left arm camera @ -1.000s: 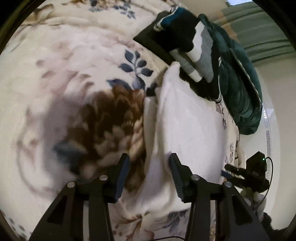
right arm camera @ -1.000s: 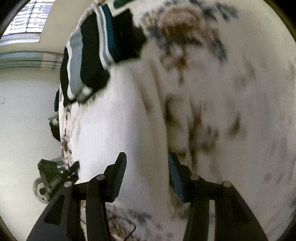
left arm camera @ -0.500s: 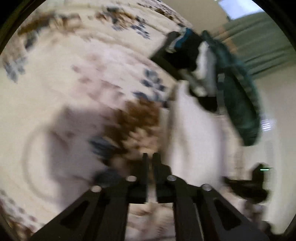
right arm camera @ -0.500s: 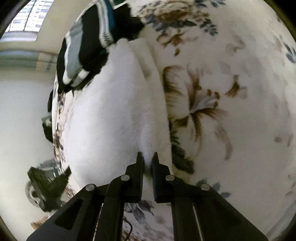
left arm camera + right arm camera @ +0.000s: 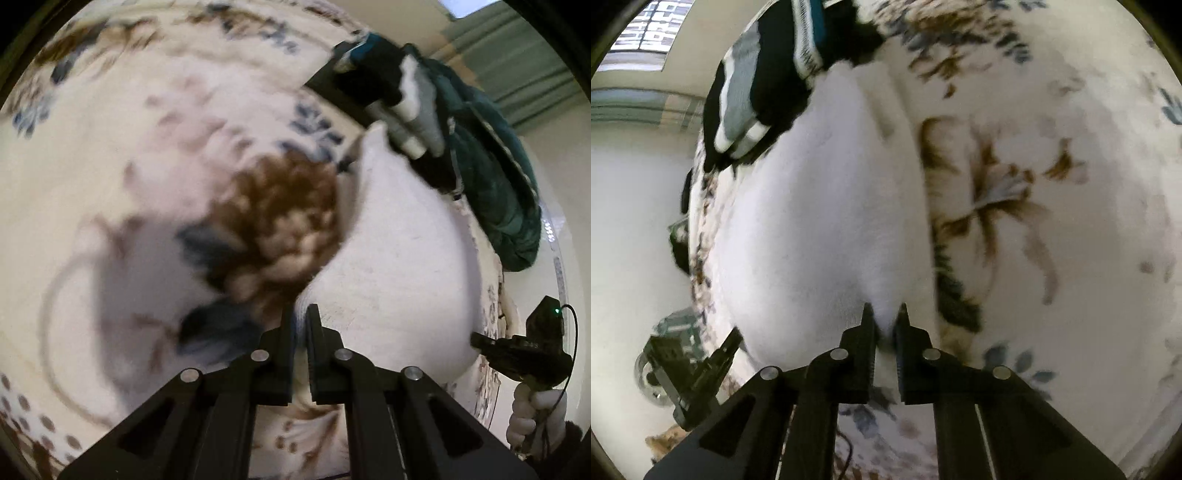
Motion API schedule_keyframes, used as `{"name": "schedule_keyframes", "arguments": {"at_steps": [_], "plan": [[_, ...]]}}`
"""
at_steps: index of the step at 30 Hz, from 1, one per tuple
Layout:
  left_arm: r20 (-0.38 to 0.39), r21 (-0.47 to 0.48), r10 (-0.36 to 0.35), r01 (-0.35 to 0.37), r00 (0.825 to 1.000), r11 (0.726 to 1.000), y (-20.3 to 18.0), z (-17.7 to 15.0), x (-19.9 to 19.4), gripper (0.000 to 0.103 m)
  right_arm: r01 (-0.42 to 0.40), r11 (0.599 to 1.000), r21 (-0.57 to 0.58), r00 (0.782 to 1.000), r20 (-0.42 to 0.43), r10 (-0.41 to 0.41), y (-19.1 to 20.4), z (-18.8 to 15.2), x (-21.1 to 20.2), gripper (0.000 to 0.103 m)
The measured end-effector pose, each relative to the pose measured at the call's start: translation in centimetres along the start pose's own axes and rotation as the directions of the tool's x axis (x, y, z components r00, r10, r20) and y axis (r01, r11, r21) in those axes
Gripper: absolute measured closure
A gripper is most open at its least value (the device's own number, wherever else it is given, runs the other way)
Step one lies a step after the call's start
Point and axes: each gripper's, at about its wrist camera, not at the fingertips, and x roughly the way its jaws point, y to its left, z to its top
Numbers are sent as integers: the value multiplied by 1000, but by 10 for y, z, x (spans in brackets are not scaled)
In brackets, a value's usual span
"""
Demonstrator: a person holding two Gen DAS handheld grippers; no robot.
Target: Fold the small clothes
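Gripping step: left tongs (image 5: 302, 320) and right tongs (image 5: 885, 320) both pinch the white cloth (image 5: 827, 221) on the bed (image 5: 1071, 184); next, I judge, lift evenly and fold.

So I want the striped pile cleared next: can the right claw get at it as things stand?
Probably not yet. The right claw is shut on the near edge of the white garment, and the striped pile lies at that garment's far end. It would have to let go first.
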Motion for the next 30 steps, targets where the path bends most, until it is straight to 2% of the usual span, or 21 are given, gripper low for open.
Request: {"name": "schedule_keyframes", "arguments": {"at_steps": [3,5,6,7,8,9,10,11,12,13,15,17,19,21,22,23,25,30], "plan": [[-38,-8,-39,39,999,999,-4,-1,2,97,16,1000,6,999,-27,-16,-7,-2,7,95],[-28,-21,-74,73,997,997,-8,5,-8,88,-6,1000,8,999,-52,6,-7,1,11,93],[-17,-42,-86,86,996,995,-7,10,-13,79,-37,999,23,997,-64,38,-10,4,9,85],[-5,-67,-129,129,992,989,-5,14,-14,56,-69,996,48,995,-71,72,-15,8,6,67],[13,-95,-183,183,983,979,-3,19,-14,36,-88,994,63,994,-60,91,-19,11,2,54],[32,-132,-237,239,971,962,1,26,-10,30,-116,991,72,992,-32,119,-26,14,-6,39],[36,-151,-272,274,962,950,2,32,-2,29,-142,987,71,990,-8,143,-32,18,-11,28],[17,-171,-315,313,949,934,3,39,11,29,-163,984,69,987,-4,163,-36,22,-11,23],[-21,-189,-324,315,946,930,2,47,29,29,-199,977,74,979,-22,201,-41,30,-3,19],[-53,-195,-325,309,944,931,-2,54,41,29,-233,969,79,971,-34,236,-43,34,3,17],[-114,-182,-359,335,926,924,-10,64,70,29,-299,950,86,947,-95,307,-47,46,32,17],[-135,-165,-384,361,914,918,-17,70,84,26,-338,938,77,926,-150,346,-46,53,57,17],[-149,-156,-411,389,899,908,-24,75,93,23,-370,928,44,910,-184,371,-40,56,72,8],[-142,-154,-439,418,887,895,-30,79,97,25,-400,917,16,899,-190,395,-32,59,75,8],[-134,-144,-452,434,882,889,-34,80,96,30,-425,905,8,885,-206,417,-28,59,77,10],[-117,-129,-455,441,883,888,-38,80,94,54,-438,899,2,878,-213,428,-23,59,79,13],[-91,-98,-447,439,890,893,-47,81,87,66,-426,904,-14,885,-214,414,-18,58,80,53],[-56,-33,-426,424,903,905,-73,82,50,70,-384,923,-33,917,-135,376,-8,49,53,64]]}}
